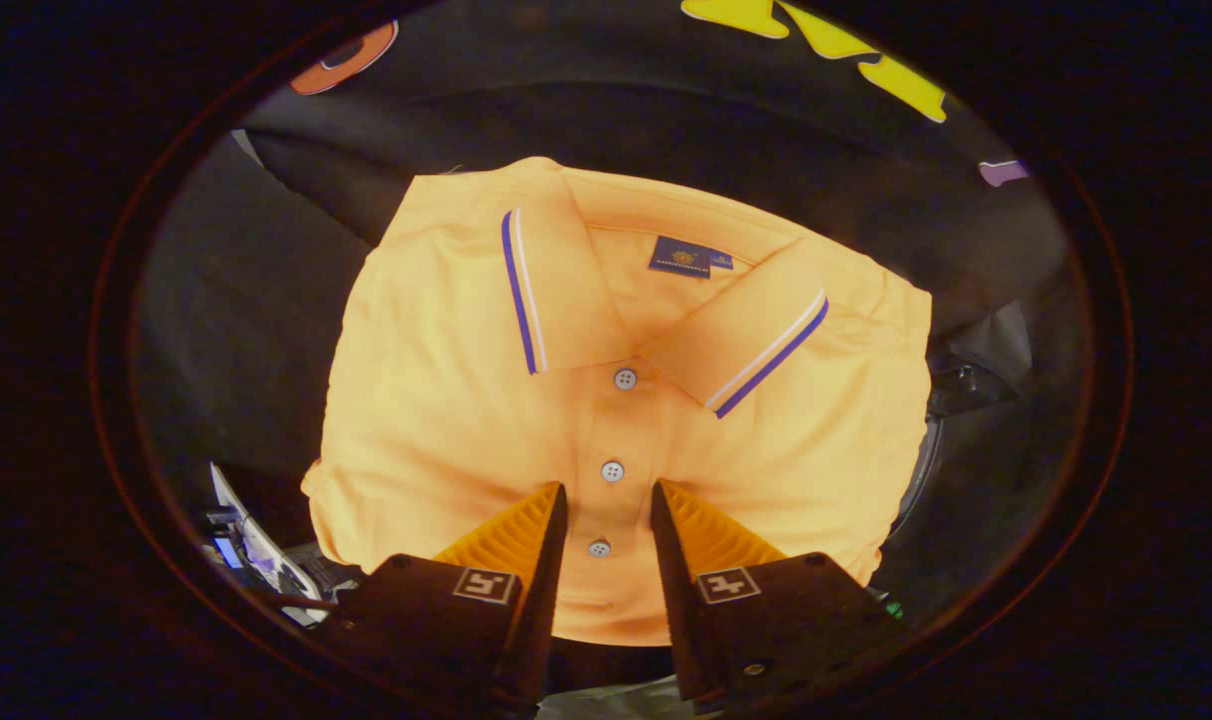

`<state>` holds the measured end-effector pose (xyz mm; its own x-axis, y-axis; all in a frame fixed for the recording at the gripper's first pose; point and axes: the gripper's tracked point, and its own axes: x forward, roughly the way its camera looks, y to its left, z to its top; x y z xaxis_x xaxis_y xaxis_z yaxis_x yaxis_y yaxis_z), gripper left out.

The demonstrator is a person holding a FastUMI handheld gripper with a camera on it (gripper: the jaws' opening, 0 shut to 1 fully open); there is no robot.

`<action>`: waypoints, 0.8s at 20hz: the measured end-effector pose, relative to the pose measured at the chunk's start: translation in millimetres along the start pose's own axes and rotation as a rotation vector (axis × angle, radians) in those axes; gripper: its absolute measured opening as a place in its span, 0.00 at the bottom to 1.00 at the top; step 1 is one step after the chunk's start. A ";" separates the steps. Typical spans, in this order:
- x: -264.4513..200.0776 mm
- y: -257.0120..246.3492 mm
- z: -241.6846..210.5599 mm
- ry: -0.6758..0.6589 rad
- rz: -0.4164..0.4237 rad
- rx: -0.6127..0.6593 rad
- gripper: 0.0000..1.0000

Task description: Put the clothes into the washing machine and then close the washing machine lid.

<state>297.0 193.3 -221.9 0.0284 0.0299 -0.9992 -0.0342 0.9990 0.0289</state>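
Gripper (pixel 608 500): two fingers set a narrow gap apart over the lower button placket of the shirt, the cloth and its lowest button showing between them; whether the fingers actually press on the fabric cannot be told. Orange polo shirt (pixel 436 400): folded, front up, lying on dark cloth (pixel 236 330) directly ahead of and under the fingers, collar (pixel 556 290) with blue-and-white edge stripes spread open beyond them, three pale buttons (pixel 625 379) in a line up the middle, dark label inside the neck.
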 end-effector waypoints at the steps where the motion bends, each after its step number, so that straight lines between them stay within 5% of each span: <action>1: -3.4 -2.5 5.2 -0.005 0.001 0.006 0.44; 6: -4.0 -10.2 5.6 0.001 0.024 0.009 0.09; 16: -52.1 -25.4 18.1 -0.075 0.090 0.041 0.07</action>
<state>314.4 167.0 -170.1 0.1018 0.1203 -0.9875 0.0008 0.9927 0.1210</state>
